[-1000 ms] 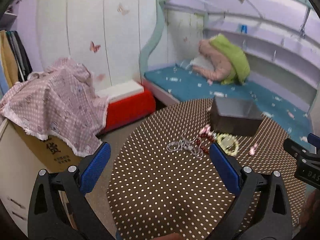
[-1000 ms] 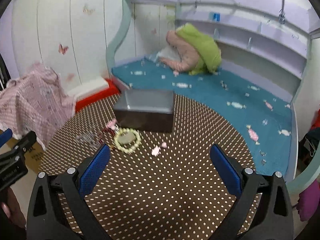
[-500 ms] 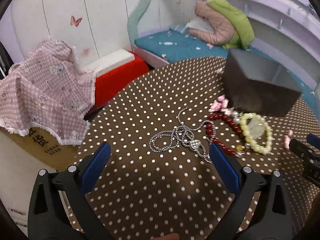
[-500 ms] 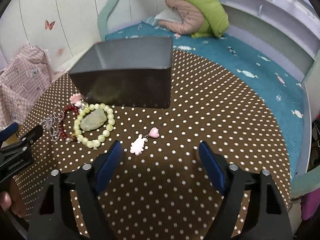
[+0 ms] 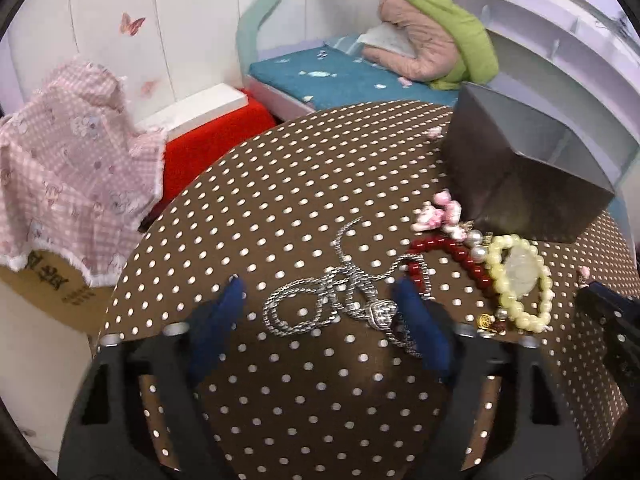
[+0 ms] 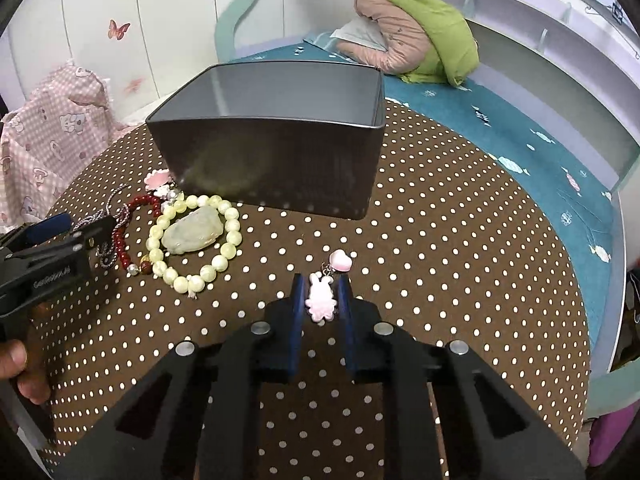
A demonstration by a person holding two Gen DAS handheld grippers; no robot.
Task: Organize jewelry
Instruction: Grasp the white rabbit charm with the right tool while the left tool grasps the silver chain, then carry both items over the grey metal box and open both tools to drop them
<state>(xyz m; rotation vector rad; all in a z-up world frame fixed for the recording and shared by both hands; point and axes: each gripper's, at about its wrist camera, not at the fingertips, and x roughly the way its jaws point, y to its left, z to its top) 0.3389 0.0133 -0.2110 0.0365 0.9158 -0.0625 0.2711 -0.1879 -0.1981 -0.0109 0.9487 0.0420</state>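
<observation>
A silver chain necklace (image 5: 340, 300) lies tangled on the brown polka-dot table (image 5: 280, 208). My left gripper (image 5: 320, 316) is low over it, jaws open on either side of the chain. A red bead bracelet (image 5: 452, 254), a pale green bead bracelet with a jade stone (image 5: 520, 276) and pink charms (image 5: 438, 214) lie to its right, beside a dark grey box (image 5: 520, 168). In the right wrist view my right gripper (image 6: 321, 300) has closed in around a pink bunny charm (image 6: 320, 298) with a pink heart (image 6: 340, 260). The box (image 6: 272, 164) stands open behind.
The round table's edge (image 5: 132, 248) drops off at left toward a pink checked cloth (image 5: 68, 152) over a cardboard box. A red and white box (image 5: 208, 128) and a teal bench (image 6: 520, 152) with a pink and green cushion (image 6: 416, 28) lie beyond.
Both grippers dropped closer to the table. The left narrowed around the silver chain. The right moved forward and closed from wide open onto the pink bunny charm.
</observation>
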